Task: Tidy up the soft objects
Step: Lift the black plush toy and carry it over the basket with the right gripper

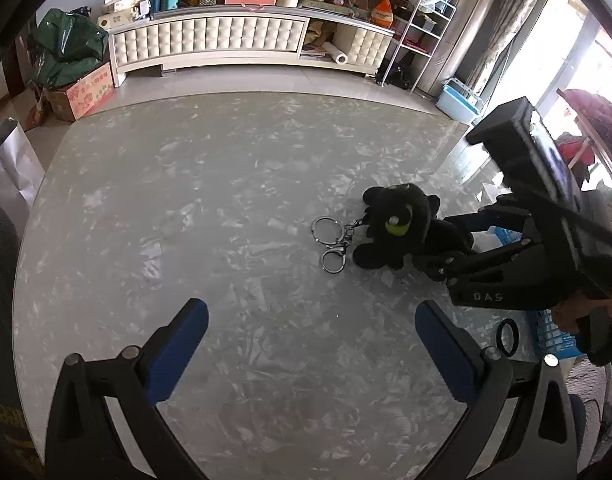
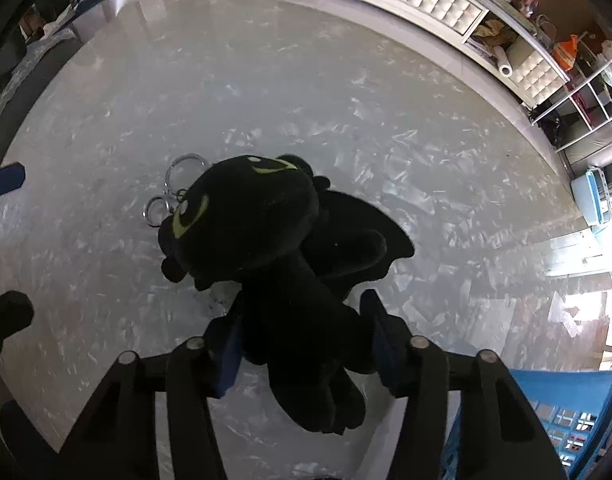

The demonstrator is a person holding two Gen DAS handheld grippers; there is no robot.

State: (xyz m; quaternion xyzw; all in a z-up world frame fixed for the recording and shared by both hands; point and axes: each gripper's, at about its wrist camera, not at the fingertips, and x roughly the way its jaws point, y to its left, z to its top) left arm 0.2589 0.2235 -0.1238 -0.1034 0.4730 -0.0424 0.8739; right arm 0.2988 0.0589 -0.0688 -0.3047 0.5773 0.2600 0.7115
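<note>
A black plush dragon [image 2: 266, 232] with green eyes lies on the grey marble table [image 2: 346, 100]; it also shows in the left wrist view [image 1: 402, 224]. Metal key rings [image 1: 330, 240] on a clasp hang from its head and rest on the table. My right gripper [image 2: 302, 328] is shut on the plush's body, its blue pads pressing both sides; it shows in the left wrist view [image 1: 446, 256] at the right. My left gripper [image 1: 312, 332] is open and empty over the table, near the front, left of the plush.
A blue plastic basket [image 2: 566, 420] stands at the table's right edge, also in the left wrist view [image 1: 554, 332]. A white tufted cabinet [image 1: 226, 40] loaded with clutter runs along the far wall. A cardboard box [image 1: 82, 92] sits on the floor at the left.
</note>
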